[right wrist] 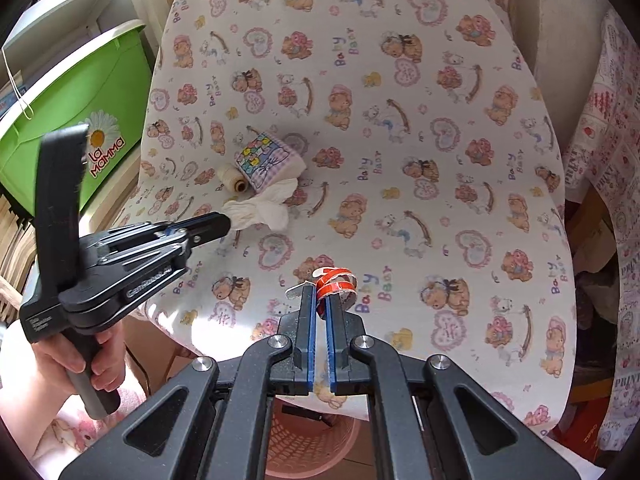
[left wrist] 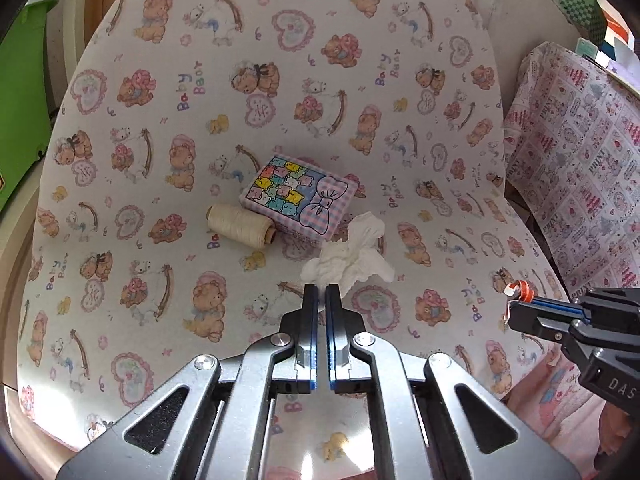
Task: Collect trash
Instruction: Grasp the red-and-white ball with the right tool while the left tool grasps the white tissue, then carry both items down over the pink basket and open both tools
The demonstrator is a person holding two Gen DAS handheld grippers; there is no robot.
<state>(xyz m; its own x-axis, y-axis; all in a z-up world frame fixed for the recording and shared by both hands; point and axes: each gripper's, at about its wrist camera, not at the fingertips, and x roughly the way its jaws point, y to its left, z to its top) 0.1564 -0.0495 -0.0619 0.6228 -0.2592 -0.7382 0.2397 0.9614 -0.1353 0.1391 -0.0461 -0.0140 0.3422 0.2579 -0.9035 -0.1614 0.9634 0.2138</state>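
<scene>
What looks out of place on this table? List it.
A crumpled white tissue lies loose on the bear-print tablecloth, against the pastel bear-pattern box beside a spool of cream thread. The left tool is at its edge. The right tool is shut on a red-and-white wrapper scrap.

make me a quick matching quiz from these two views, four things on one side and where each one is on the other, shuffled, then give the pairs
Things:
1. crumpled tissue
2. thread spool
3. red and white wrapper
4. pink basket

Places:
A. lying on its side against the patterned box
B. below the table edge
C. at the left gripper tips
D. pinched in the right gripper

Pairs: 1-C, 2-A, 3-D, 4-B
</scene>
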